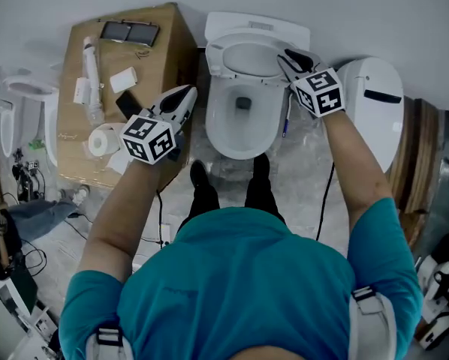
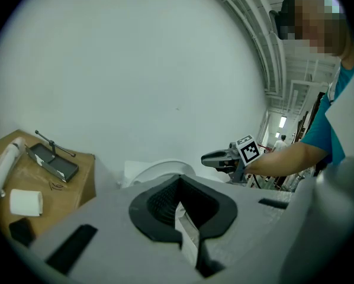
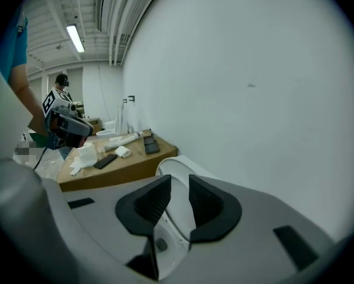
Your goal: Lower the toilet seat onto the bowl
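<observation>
Head view: the toilet seat stands raised against the tank at upper centre, above the open bowl. The right gripper is at the seat's right edge and the left gripper is well off to the bowl's left, so the right is nearer. Left gripper view: its jaws meet on nothing. Right gripper view: the jaws stand slightly apart, with the seat's white rim running up through the gap, apparently not yet pinched.

A workshop-like hall: a toilet beside a cardboard box, exposed ceiling pipes overhead.
</observation>
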